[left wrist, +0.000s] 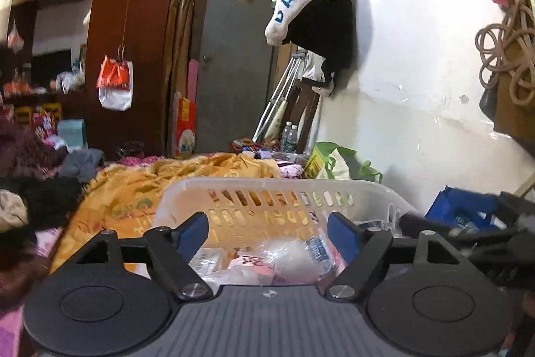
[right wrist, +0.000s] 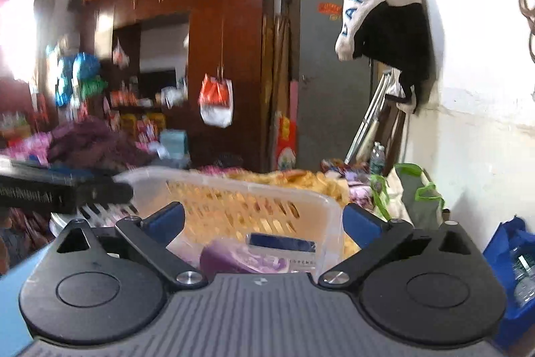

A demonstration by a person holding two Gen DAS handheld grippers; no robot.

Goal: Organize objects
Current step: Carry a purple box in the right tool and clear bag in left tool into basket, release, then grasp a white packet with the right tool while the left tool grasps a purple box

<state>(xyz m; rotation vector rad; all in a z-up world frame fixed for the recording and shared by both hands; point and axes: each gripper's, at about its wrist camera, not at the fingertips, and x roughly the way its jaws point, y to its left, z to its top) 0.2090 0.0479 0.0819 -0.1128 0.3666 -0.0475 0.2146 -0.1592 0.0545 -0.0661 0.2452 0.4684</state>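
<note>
Evidently light and flexible, the slotted basket (left wrist: 267,199) at 12 o'clock suits a rim grip; my left gripper (left wrist: 267,231) and right gripper (right wrist: 264,223) both stand wide, holding nothing.

Packets (left wrist: 254,263) lie in the basket (left wrist: 267,186) on the bed (left wrist: 133,189); wardrobe (left wrist: 133,39) behind, wall (left wrist: 418,106) right.

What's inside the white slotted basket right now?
The basket holds clear-wrapped packets, a white labelled pack, a purple pouch and a dark blue box. Anything beneath them is hidden.
</note>
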